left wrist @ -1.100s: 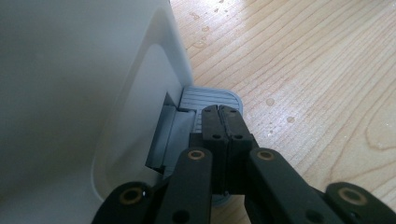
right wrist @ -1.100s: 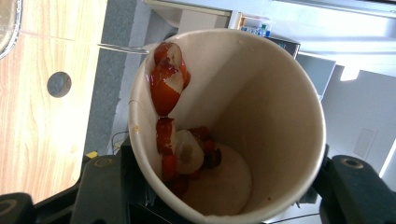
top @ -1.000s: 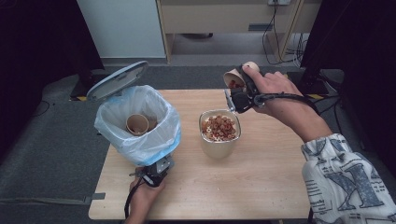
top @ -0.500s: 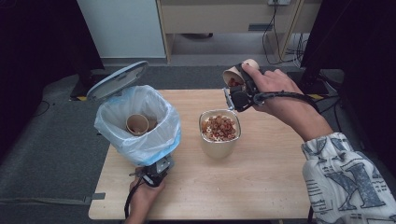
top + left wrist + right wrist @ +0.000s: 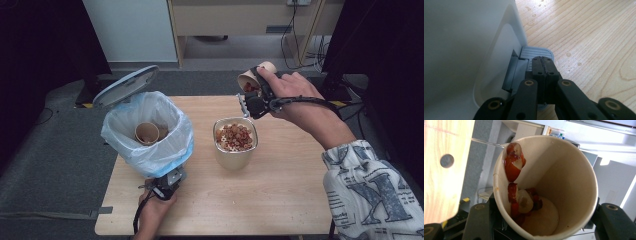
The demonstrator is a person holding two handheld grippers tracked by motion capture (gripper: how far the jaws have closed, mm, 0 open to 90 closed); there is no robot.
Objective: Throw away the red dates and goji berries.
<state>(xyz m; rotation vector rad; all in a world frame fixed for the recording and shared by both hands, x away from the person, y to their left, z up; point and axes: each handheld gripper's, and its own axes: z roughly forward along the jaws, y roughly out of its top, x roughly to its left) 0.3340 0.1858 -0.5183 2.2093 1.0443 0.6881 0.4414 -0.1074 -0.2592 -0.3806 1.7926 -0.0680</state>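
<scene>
My right gripper (image 5: 251, 92) is shut on a tan paper cup (image 5: 253, 78), held tilted above a metal container (image 5: 235, 159) of red and white food pieces (image 5: 235, 137). In the right gripper view a few red and white pieces (image 5: 514, 167) cling inside the cup (image 5: 566, 170), between the black fingers (image 5: 477, 220). My left gripper (image 5: 167, 184) is at the foot of a white pedal bin (image 5: 150, 157). Its jaws are shut and its tip (image 5: 541, 61) rests on the grey pedal (image 5: 536, 51). The bin's lid (image 5: 125, 86) stands open.
Another paper cup (image 5: 146, 133) lies inside the bin's plastic liner (image 5: 172, 145). The wooden table (image 5: 280, 200) carries water drops (image 5: 568, 54) near the pedal. Beyond the table stand a white cabinet (image 5: 130, 30) and a wooden shelf (image 5: 240, 17) with cables.
</scene>
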